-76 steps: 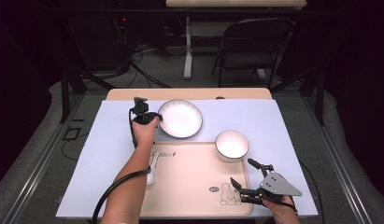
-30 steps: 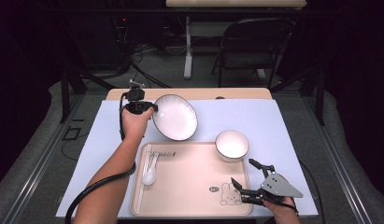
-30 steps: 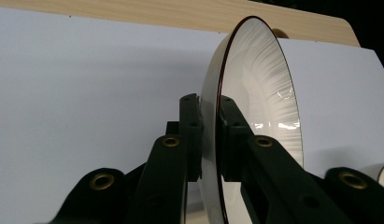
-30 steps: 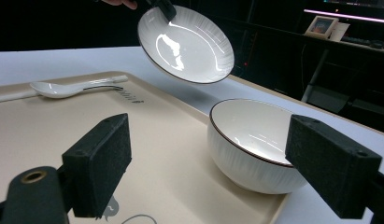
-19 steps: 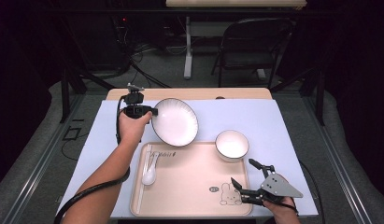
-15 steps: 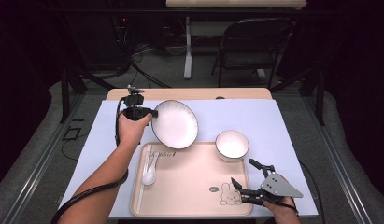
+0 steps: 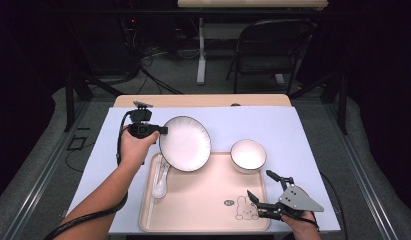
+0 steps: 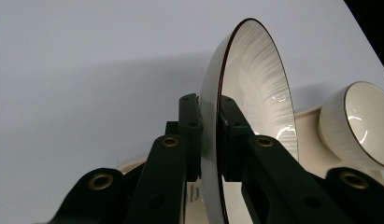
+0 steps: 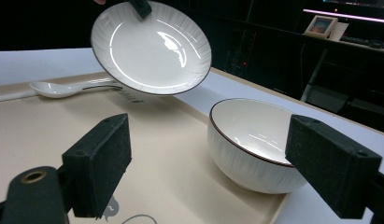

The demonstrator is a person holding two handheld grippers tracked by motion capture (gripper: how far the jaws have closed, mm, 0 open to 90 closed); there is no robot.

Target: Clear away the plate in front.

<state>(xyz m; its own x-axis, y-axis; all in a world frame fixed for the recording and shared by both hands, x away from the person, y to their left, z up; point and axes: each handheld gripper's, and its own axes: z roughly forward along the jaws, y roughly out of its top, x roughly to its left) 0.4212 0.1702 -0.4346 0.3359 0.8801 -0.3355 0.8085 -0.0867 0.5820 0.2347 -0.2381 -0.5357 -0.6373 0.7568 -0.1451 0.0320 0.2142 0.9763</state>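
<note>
From the high view, the left gripper holds the plate by its rim, tilted, above the tray. A spoon lies under it, and a bowl sits beside it.

In the left gripper view, the jaws are clamped on the plate, which stands on edge between them.

In the right gripper view, the right gripper has its jaws wide apart, with the bowl just past them and the plate hanging farther off over the desk.
</note>
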